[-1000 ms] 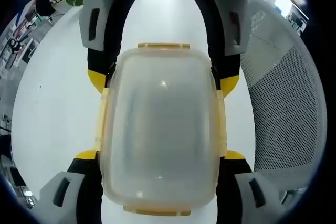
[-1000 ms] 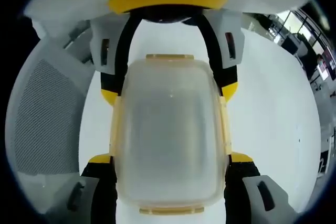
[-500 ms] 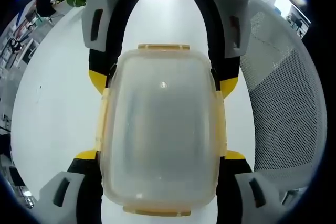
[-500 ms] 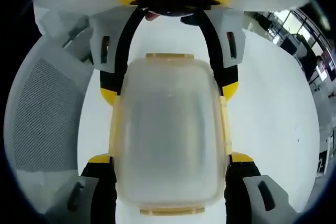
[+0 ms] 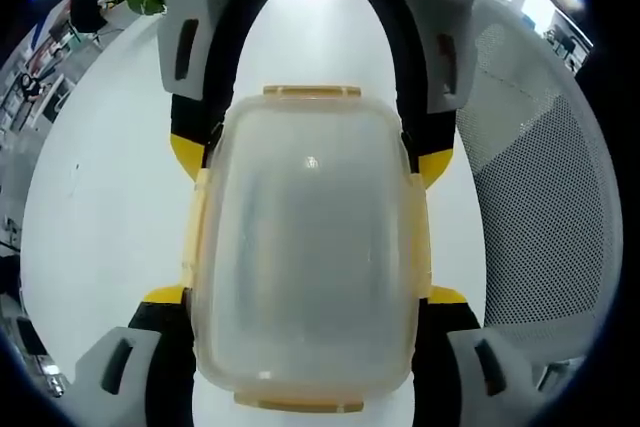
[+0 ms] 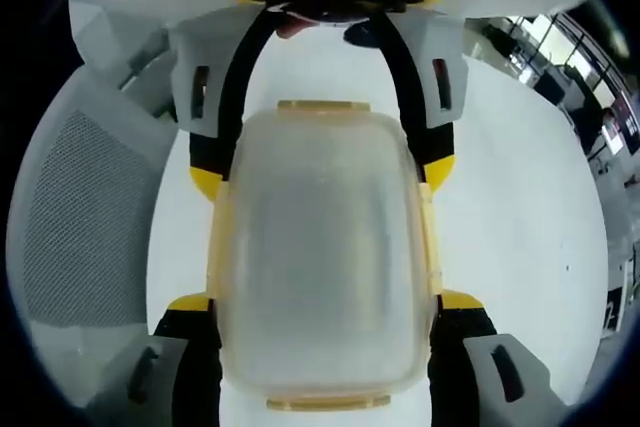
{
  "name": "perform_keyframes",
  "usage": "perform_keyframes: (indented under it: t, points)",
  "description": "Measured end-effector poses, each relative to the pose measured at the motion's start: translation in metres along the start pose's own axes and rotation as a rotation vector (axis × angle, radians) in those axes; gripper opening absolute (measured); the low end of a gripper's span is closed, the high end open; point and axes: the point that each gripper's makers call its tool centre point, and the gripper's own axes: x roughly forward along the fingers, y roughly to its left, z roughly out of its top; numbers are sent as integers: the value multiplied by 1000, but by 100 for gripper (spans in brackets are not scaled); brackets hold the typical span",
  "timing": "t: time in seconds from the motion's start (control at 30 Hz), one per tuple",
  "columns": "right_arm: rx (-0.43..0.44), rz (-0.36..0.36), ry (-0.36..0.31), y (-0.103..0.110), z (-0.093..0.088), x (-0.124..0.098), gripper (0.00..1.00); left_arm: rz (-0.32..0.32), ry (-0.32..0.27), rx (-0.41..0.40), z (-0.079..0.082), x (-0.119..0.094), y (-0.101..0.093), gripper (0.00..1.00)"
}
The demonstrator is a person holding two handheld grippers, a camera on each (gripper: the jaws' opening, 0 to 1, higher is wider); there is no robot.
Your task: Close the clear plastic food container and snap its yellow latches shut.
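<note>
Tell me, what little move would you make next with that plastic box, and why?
Probably squeeze both grippers inward to snap the long-side yellow latches down. The lid already sits on the clear food container, and the left gripper and right gripper each straddle it from opposite ends, yellow tips against the sides.

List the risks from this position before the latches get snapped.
Both grippers, left and right, clamp the clear plastic food container from opposite ends; uneven squeeze could flex it or pop the lid. The yellow side latches lie beside the jaws, so neither gripper seems free to press them without letting go.
</note>
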Motion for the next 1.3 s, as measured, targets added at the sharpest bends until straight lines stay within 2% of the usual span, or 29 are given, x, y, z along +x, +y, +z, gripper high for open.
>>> perform_keyframes:
  t: [0.33,1.3]
  points:
    - [-1,4,-1,-1,0,1,88,-3,-4,-1,0,0,-1,92]
    - [-6,7,-10,-27,-3,4,90,-4,-13,-22,3,2,25,92]
